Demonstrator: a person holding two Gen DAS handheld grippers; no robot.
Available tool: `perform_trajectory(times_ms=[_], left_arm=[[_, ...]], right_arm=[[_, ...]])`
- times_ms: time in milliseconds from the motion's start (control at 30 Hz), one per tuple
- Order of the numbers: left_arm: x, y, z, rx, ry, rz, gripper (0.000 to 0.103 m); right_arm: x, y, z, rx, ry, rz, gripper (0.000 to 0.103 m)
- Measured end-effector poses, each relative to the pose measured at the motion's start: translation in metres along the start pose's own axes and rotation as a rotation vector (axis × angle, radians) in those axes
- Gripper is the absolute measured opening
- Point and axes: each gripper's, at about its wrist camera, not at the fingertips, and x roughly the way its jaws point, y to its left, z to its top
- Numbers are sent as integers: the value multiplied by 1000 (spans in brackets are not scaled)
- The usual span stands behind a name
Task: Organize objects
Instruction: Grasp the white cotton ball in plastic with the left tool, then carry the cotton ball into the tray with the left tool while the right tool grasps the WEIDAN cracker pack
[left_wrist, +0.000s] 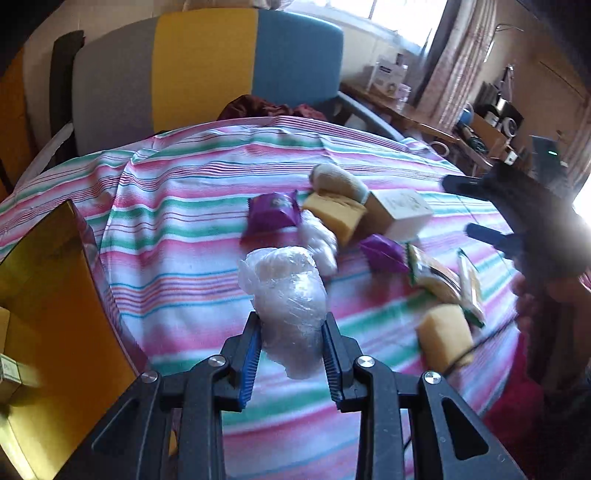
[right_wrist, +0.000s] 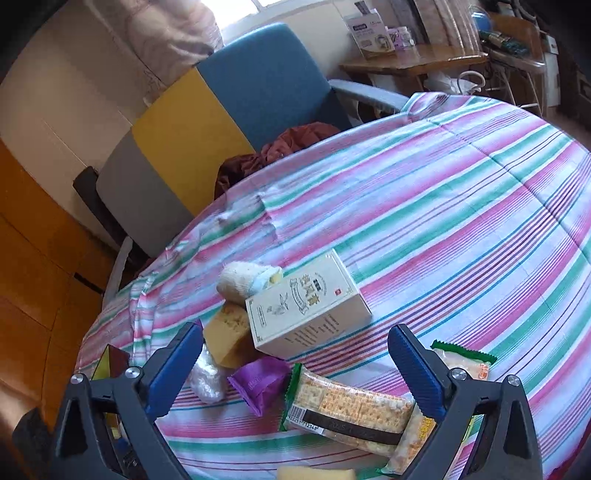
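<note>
Sorting barely begun: yellow box (left_wrist: 48, 295) at left holds little so far.
Most items on the striped cloth (left_wrist: 184, 229); left gripper (left_wrist: 290, 354) clamps a plastic-wrapped bundle (left_wrist: 284, 291); right gripper (right_wrist: 295, 373) open above cracker pack (right_wrist: 347, 410).

Black-framed left tool (left_wrist: 290, 334), ribbed blue pads (left_wrist: 248, 363), silver screws (left_wrist: 216, 360)

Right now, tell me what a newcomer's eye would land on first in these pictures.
First, the left hand-held gripper shut on a crumpled clear plastic bundle, held above the striped tablecloth. Next, the pile of snacks mid-table: a cream box with a purple packet and a cracker pack in front of it. The right hand-held gripper hangs open over that pile.
</note>
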Motion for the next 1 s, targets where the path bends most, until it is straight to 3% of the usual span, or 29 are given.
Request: perform_trajectory(times_ms=[100, 200, 300, 533, 600, 700, 800, 900, 933, 1000], left_arm=[[-18, -1, -11, 15, -12, -23, 31], [-39, 4, -21, 35, -36, -55, 31], [-55, 12, -26, 28, -62, -69, 31], [-66, 36, -40, -41, -75, -85, 31], [-68, 42, -44, -55, -72, -85, 31], [-71, 48, -49, -74, -74, -86, 31], [-76, 52, -54, -87, -82, -91, 31], [-81, 53, -58, -93, -91, -92, 31], [-83, 53, -59, -92, -96, -89, 31], [-87, 54, -63, -89, -108, -79, 31]], right_arm=[[14, 0, -4, -4, 90, 25, 99], [22, 10, -4, -120, 205, -17, 95], [5, 14, -1, -267, 220, -100, 94], [-16, -11, -4, -318, 273, -211, 87], [-12, -21, -9, -290, 311, -289, 86], [-6, -48, -9, -131, 333, -372, 86], [4, -65, -12, -27, 346, -425, 74], [24, -78, -20, 82, 383, -340, 73], [26, -78, -21, 81, 355, -334, 76], [25, -72, -22, 37, 291, -365, 72]])
